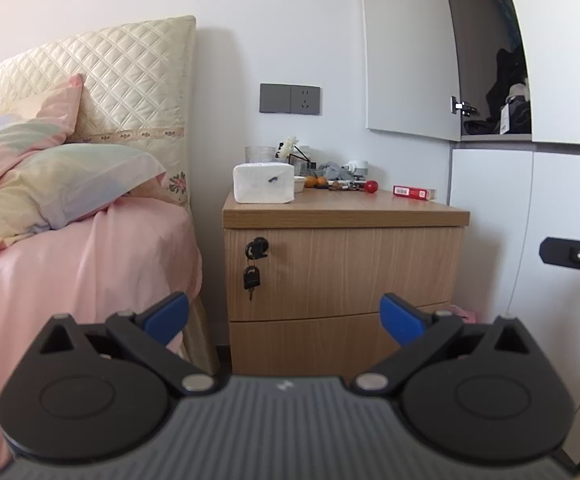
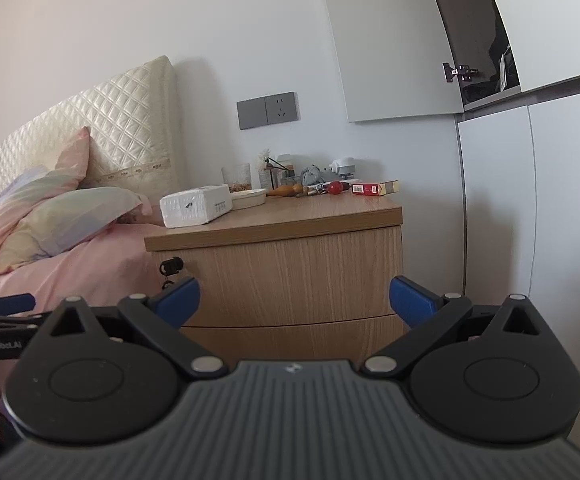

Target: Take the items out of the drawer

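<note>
Drawers of the light-wood bedside cabinet (image 1: 341, 272) sit shut, rigid and handleless, likely gripped at the seam, as left tool (image 1: 284, 316) and right tool (image 2: 294, 300) gape wide, empty.

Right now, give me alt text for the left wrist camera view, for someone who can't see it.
Open blue-tipped tongs face a wooden nightstand whose two drawers are both shut, a key hanging from the top drawer's lock. A tissue pack, a red box and small clutter sit on top; a pink bed lies to its left.
</note>
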`<state>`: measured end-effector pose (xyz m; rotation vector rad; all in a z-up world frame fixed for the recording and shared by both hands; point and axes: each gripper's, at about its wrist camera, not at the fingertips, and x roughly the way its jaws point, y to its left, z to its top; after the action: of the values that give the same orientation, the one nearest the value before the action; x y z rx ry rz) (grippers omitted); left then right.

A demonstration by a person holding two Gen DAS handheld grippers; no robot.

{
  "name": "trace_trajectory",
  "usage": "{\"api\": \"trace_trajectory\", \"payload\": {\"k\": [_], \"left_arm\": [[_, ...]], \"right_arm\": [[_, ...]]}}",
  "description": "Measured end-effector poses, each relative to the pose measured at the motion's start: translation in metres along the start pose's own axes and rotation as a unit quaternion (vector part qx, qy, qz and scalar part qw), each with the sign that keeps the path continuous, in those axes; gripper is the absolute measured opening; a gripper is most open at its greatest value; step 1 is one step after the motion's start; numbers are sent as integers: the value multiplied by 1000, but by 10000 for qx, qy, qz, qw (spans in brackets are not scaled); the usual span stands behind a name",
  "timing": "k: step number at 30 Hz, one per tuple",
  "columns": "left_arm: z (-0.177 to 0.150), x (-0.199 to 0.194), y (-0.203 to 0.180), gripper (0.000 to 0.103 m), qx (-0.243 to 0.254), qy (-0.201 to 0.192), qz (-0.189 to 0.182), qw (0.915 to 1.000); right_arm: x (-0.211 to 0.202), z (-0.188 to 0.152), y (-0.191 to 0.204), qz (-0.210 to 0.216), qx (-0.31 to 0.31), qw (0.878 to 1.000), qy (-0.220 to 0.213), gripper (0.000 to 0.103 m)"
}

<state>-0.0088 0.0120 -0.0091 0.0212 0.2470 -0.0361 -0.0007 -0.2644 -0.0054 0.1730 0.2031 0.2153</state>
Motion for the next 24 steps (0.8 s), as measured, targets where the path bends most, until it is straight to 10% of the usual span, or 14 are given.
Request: {"api": "trace_trajectory", "payload": {"k": [24], "left_arm": [[-4, -3, -1, 103, 19, -301, 286, 9991]], "right_arm": [[-11, -1, -16, 499, 112, 9979, -394, 103]]}}
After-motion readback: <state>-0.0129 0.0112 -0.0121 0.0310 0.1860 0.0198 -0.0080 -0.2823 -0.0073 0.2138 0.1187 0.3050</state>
